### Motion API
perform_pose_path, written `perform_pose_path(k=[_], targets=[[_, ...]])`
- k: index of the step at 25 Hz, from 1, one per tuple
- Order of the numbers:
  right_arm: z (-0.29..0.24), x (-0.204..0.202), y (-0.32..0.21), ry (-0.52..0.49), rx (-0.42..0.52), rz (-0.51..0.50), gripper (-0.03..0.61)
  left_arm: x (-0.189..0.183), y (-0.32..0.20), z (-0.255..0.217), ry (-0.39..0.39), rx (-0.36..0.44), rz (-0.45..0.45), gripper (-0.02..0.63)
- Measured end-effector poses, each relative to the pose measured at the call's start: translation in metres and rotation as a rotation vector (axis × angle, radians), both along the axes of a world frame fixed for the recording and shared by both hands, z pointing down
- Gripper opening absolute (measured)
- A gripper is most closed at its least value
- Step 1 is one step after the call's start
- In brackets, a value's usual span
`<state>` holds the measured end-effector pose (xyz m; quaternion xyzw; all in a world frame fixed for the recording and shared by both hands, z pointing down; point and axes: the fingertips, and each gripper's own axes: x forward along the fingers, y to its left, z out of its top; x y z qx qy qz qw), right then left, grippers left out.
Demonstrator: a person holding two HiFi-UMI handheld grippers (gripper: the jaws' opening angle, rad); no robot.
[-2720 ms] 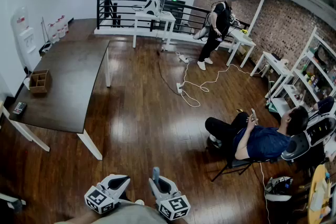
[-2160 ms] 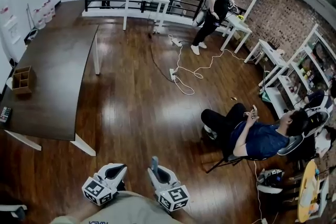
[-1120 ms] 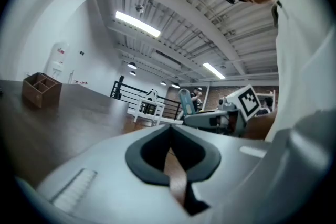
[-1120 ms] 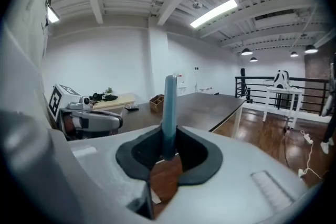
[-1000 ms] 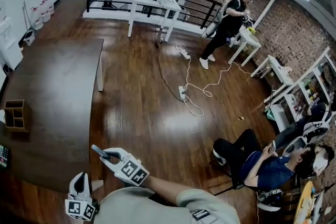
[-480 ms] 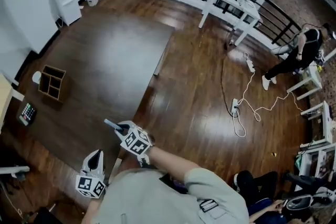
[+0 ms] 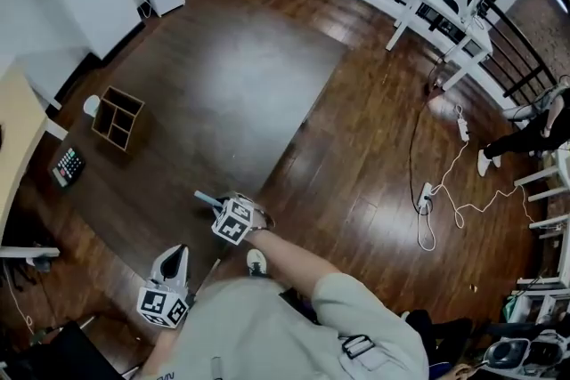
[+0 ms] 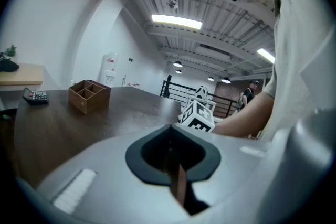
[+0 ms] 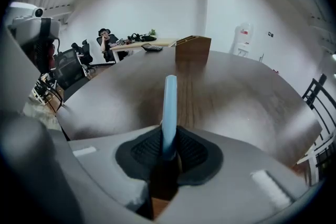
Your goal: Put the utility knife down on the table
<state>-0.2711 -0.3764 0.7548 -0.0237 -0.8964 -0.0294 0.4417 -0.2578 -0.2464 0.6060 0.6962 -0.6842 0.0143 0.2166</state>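
No legible text, brand or number anywhere; calculator (image 7: 68,165) keys too small to read.

My left gripper (image 8: 172,157) has its two dark jaws pressed tight together, with nothing between them. Ahead is a dark brown wooden table (image 8: 52,131) with a small brown wooden box (image 8: 89,95) on it

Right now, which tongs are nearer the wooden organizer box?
Right. The right tongs, gripping the blue utility knife, hang over the table right of the wooden box; the left tongs sit farther back, by its near edge.
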Motion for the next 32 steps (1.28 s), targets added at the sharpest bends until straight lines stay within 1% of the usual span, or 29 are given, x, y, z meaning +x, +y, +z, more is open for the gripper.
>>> perform_pose_path(k=[3,6,8,10,13,17,20,21,22,23,24,26,28,29,30,32], targets=[[0.007,-0.004,-0.001,0.039,-0.01,-0.021,0.072,-0.002,0.0,-0.001,-0.006,0.0,0.001,0.002],[0.01,-0.006,-0.005,0.049,-0.018,-0.03,0.077,-0.003,-0.001,-0.002,-0.019,0.004,0.018,0.002],[0.007,-0.006,-0.016,0.036,-0.006,0.001,0.111,-0.003,-0.002,-0.004,-0.025,0.011,0.033,0.002],[-0.003,-0.002,-0.031,0.006,0.021,0.056,0.129,-0.001,-0.003,-0.008,-0.026,0.024,0.046,0.002],[-0.027,0.014,-0.052,-0.064,0.07,0.171,0.13,0.0,-0.002,-0.014,-0.024,0.042,0.073,0.002],[-0.061,0.044,-0.051,-0.204,0.059,0.365,0.13,-0.004,0.004,-0.016,-0.007,0.068,0.105,0.002],[-0.094,0.073,-0.027,-0.306,0.053,0.44,0.129,0.001,0.006,-0.018,0.0,0.098,0.17,0.002],[-0.105,0.084,-0.016,-0.337,0.05,0.461,0.12,0.004,0.006,-0.02,0.003,0.108,0.198,0.002],[-0.113,0.096,-0.003,-0.361,0.04,0.489,0.092,0.009,0.007,-0.021,0.008,0.118,0.228,0.002],[-0.119,0.109,0.011,-0.379,0.027,0.524,0.081,0.015,0.01,-0.022,0.013,0.128,0.26,0.002],[-0.122,0.123,0.025,-0.392,0.018,0.567,0.081,0.022,0.013,-0.021,0.021,0.135,0.294,0.002],[-0.128,0.156,0.054,-0.422,0.016,0.683,0.08,0.04,0.024,-0.018,0.052,0.14,0.364,0.002],[-0.137,0.188,0.09,-0.445,0.018,0.803,0.067,0.062,0.043,-0.012,0.103,0.129,0.436,0.002],[-0.143,0.201,0.111,-0.451,0.021,0.843,0.056,0.075,0.054,-0.008,0.127,0.121,0.479,0.002],[-0.147,0.211,0.13,-0.453,0.029,0.866,0.041,0.089,0.063,-0.004,0.145,0.112,0.526,0.002],[-0.151,0.227,0.161,-0.428,0.042,0.878,0.013,0.118,0.074,0.001,0.162,0.099,0.625,0.002]])
